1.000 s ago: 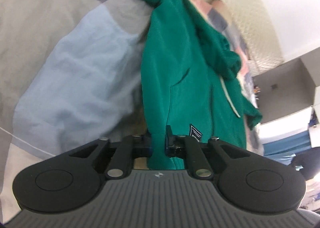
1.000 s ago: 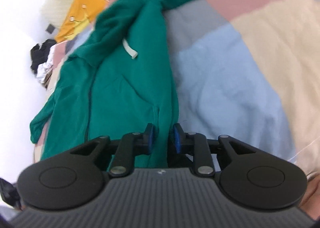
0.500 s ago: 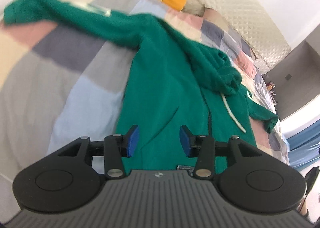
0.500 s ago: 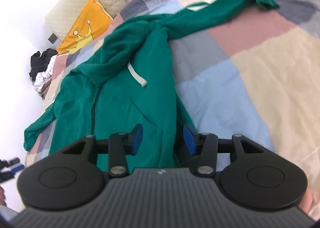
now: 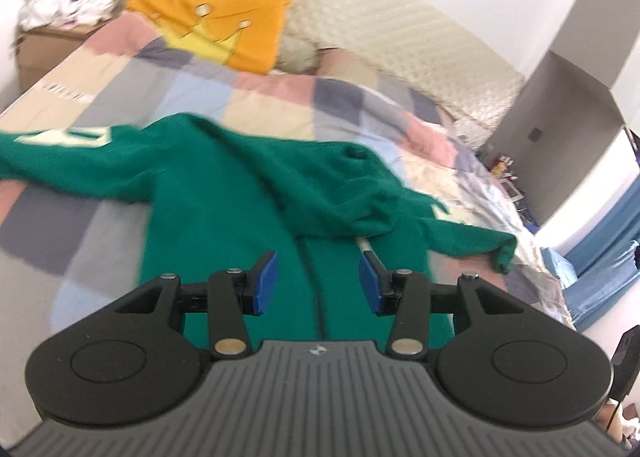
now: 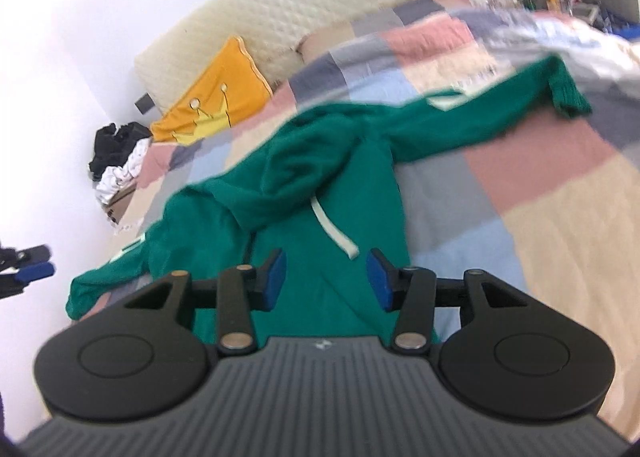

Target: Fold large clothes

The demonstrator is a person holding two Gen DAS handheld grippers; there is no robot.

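Both grippers tilt down over the bed's near edge. The left gripper (image 5: 318,283) and right gripper (image 6: 326,281) are released, blue pads apart, nothing between them. Past them at twelve o'clock the green hoodie (image 5: 224,217) lies spread on the checked quilt (image 6: 540,185), sleeves out at nine and three. Farther, an orange pillow (image 5: 236,29) leans against the cream headboard (image 6: 360,5).

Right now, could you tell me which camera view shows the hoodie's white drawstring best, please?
The right wrist view: the drawstring hangs in full across the green hoodie. In the left wrist view, only a short piece shows before a gripper finger hides it.
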